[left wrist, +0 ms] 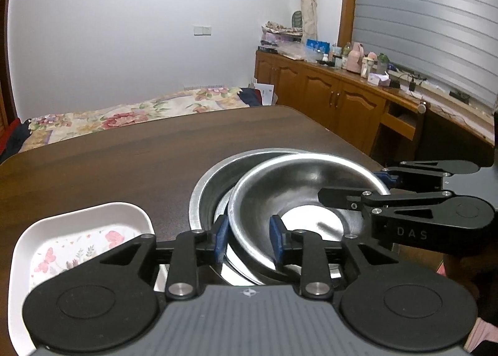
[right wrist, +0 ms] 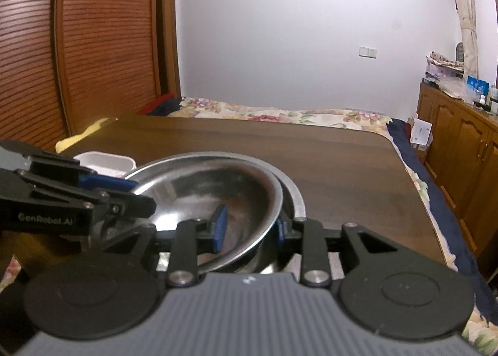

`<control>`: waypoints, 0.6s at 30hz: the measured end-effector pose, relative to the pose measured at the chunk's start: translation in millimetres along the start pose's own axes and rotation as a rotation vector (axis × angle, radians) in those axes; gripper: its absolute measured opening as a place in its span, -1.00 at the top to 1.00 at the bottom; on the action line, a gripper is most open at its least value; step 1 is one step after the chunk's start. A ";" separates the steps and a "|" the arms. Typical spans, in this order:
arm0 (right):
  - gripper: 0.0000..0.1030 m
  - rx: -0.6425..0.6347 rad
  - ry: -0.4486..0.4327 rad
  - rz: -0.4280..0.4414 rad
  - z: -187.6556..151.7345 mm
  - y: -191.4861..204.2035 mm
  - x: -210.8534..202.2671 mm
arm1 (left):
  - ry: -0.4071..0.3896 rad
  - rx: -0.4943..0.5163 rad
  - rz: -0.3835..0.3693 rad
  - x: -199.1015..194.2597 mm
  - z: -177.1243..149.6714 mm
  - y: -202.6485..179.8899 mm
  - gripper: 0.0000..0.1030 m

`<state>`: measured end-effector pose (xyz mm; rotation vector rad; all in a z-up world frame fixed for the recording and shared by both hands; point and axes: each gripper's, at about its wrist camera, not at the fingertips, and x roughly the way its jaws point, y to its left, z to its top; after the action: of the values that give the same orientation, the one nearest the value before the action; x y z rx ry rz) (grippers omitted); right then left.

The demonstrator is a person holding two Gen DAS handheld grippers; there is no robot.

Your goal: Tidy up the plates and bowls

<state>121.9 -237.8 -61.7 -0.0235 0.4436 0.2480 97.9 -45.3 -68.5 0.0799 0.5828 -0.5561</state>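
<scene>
A shiny steel bowl hangs tilted just above a larger steel basin on the dark wooden table. My left gripper is shut on the bowl's near-left rim, one blue pad inside and one outside. My right gripper is shut on the opposite rim of the same bowl. The right gripper also shows in the left wrist view, and the left gripper in the right wrist view. The basin's rim peeks out behind the bowl.
A white rectangular tray with a floral print lies left of the basin; it also shows in the right wrist view. A bed with a floral cover lies beyond the table. Wooden cabinets with clutter stand at the right.
</scene>
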 end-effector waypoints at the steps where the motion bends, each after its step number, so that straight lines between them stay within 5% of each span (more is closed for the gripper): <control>1: 0.21 0.009 -0.011 0.010 1.2 -1.6 -1.3 | -0.005 -0.006 -0.001 -0.6 0.7 0.5 0.32; 3: 0.06 0.014 -0.030 0.016 2.3 -2.0 -4.1 | -0.013 -0.011 -0.002 -2.3 1.4 2.0 0.26; 10: 0.06 0.030 -0.049 0.010 5.2 -4.1 -8.4 | -0.028 -0.030 -0.002 -5.1 2.1 5.4 0.23; 18: -0.14 0.053 -0.058 -0.024 2.2 -11.3 -8.2 | -0.079 -0.045 0.029 -15.8 3.5 10.3 -0.09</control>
<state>118.4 -250.5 -56.5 0.0305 0.3917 0.2126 94.1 -29.8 -57.8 0.0238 0.5166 -0.5153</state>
